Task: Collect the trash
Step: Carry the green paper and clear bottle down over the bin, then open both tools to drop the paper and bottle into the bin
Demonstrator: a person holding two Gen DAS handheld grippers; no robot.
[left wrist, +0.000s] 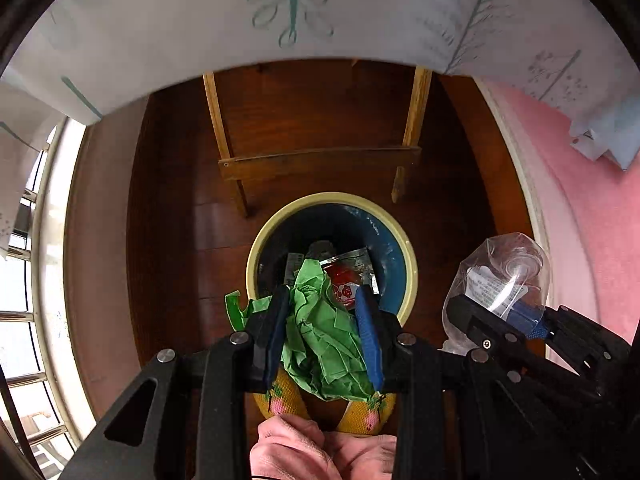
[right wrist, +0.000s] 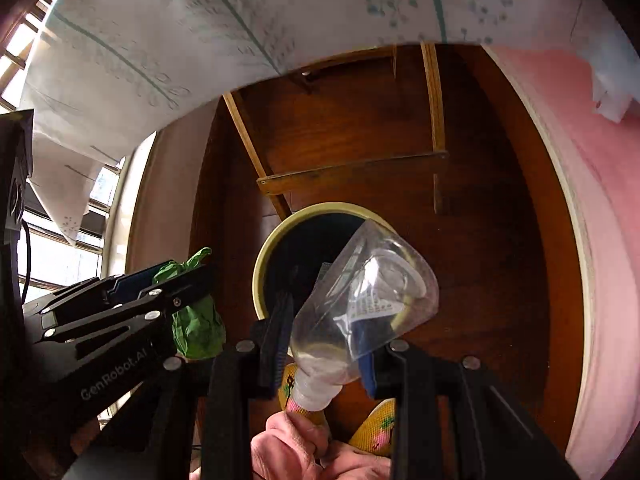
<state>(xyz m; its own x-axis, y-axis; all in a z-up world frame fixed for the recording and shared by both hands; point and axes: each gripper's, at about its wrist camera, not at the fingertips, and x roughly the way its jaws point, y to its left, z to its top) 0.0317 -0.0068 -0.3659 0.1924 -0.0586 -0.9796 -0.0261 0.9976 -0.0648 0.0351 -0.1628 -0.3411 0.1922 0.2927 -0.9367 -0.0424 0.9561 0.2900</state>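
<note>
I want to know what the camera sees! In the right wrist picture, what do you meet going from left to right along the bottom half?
left gripper → green crumpled paper → bin rim → clear plastic bottle → pink wall

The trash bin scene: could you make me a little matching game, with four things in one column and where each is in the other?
Things:
1. crumpled green paper
2. clear plastic bottle
3. red-printed wrapper
4. yellow slippers

Places:
A. inside the round bin
B. pinched in the right gripper
C. on the floor, beneath the grippers
D. pinched in the left gripper

Pairs: 1-D, 2-B, 3-A, 4-C
</note>
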